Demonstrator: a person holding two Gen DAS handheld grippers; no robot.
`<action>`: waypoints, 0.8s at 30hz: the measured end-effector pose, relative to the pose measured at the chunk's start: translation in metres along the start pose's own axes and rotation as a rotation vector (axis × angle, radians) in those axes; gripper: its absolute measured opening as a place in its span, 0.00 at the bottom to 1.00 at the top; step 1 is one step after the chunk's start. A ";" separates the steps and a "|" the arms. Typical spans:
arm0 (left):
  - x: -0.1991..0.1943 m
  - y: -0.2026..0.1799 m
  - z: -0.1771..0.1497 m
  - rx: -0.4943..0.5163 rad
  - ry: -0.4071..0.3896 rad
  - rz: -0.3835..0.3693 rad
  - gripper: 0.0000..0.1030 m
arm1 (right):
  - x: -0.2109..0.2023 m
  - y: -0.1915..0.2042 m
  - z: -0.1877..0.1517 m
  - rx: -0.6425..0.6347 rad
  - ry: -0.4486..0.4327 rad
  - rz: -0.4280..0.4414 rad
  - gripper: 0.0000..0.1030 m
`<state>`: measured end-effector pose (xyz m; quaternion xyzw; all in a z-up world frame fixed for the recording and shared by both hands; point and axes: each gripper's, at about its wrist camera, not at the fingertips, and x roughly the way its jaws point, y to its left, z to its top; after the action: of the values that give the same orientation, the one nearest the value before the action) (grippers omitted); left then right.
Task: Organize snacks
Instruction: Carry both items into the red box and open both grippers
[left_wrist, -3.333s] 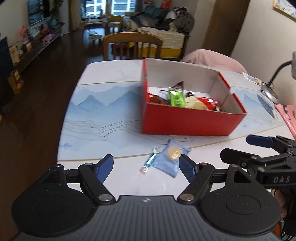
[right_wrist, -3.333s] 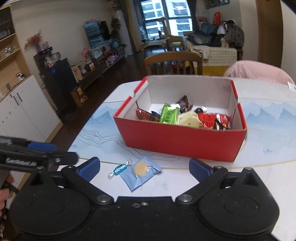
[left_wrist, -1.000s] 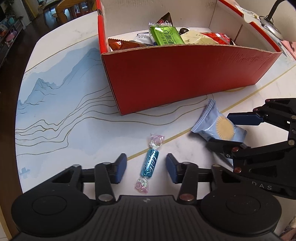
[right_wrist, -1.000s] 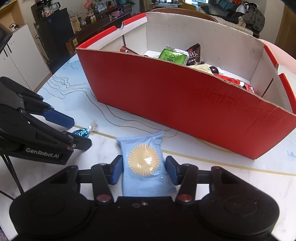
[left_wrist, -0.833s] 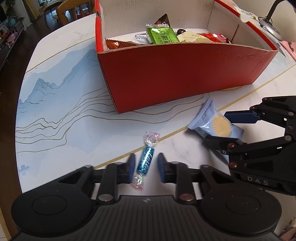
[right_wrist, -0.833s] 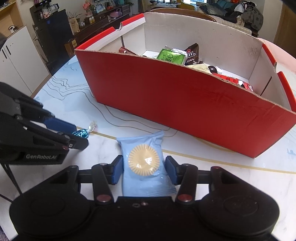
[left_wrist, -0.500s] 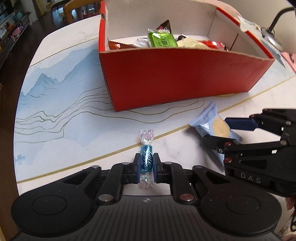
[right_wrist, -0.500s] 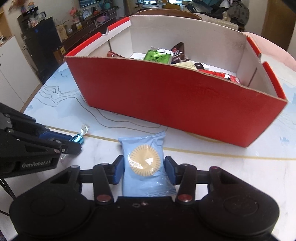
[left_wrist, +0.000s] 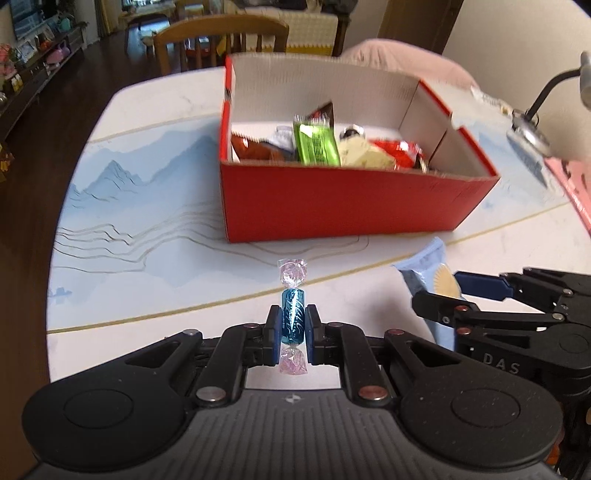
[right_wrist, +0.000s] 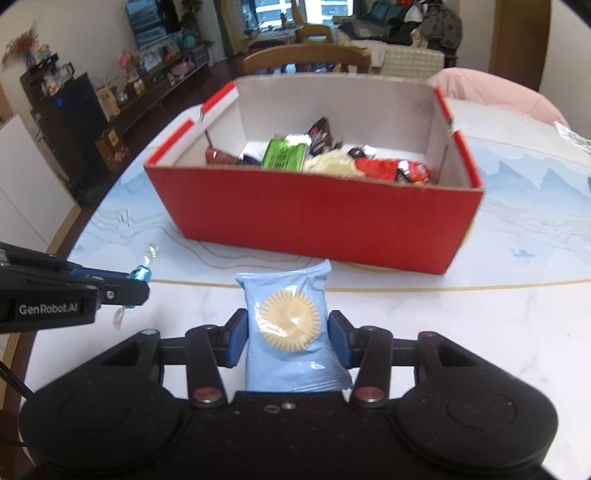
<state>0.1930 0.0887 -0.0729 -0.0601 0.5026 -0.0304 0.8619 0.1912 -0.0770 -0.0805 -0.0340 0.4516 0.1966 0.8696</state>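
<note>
Inside, red box (left_wrist: 343, 206) holds snack packets (left_wrist: 316, 144) (mixed).

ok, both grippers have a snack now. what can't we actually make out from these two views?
- Rear of the blue cookie packet: right wrist view, hidden under the right gripper body.
- Print on the snacks in the red box: both views, motion-blurred; lower snacks hidden behind its front wall.
- Wrapped candy in the left gripper: lifted or touching the table, unclear.

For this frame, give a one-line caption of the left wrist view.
Left tongs pinch a blue foil-wrapped candy before the red cardboard snack box.
</note>
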 end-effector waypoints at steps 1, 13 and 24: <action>-0.005 0.000 0.000 -0.002 -0.014 0.002 0.12 | -0.006 0.000 0.001 0.006 -0.010 0.000 0.45; -0.058 -0.010 0.020 -0.006 -0.131 -0.036 0.12 | -0.062 0.011 0.037 -0.017 -0.150 -0.012 0.45; -0.074 -0.019 0.066 0.028 -0.198 -0.033 0.12 | -0.063 0.005 0.089 -0.027 -0.199 -0.037 0.45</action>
<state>0.2140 0.0835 0.0252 -0.0590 0.4136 -0.0455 0.9074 0.2253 -0.0717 0.0230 -0.0345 0.3596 0.1889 0.9131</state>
